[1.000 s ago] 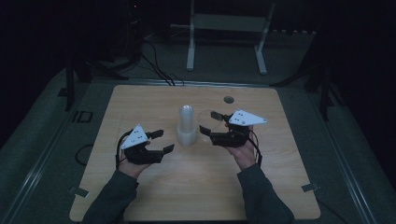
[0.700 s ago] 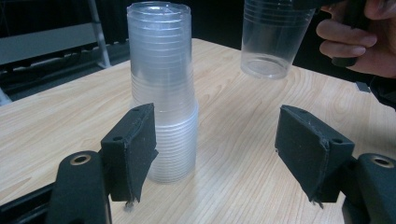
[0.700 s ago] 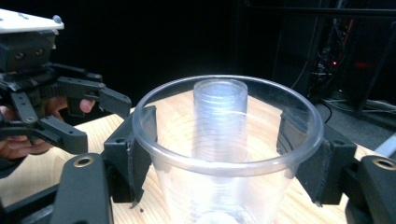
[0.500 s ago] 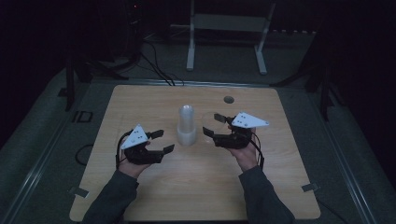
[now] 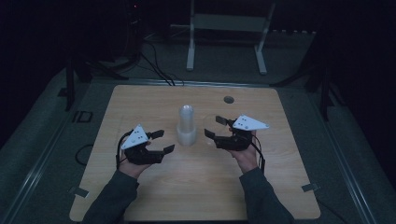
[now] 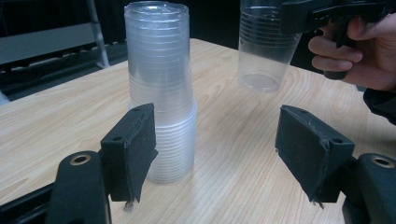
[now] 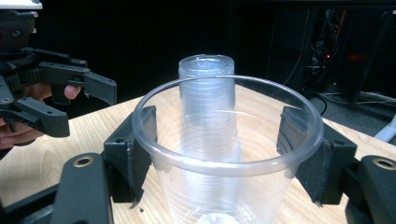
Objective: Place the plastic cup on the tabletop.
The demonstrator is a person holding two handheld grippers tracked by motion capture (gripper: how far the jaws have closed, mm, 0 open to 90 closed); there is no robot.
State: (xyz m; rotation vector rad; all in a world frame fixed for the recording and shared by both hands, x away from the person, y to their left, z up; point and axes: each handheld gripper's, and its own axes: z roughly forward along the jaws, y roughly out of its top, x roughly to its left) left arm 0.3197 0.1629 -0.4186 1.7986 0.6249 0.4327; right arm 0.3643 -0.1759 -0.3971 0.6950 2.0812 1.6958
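Here the right gripper (image 5: pixel 218 128) clamps a clear cup (image 7: pixel 227 154) just below the rim, held upright off the table (image 5: pixel 140 102), beside the stack (image 5: pixel 186 126). Left gripper (image 5: pixel 161 142) open, empty. Cup likely light, thin, slick, crushable: grip gently near rim

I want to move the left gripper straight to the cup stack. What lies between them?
Nothing: in the high view only bare table separates the open left gripper from the cup stack.
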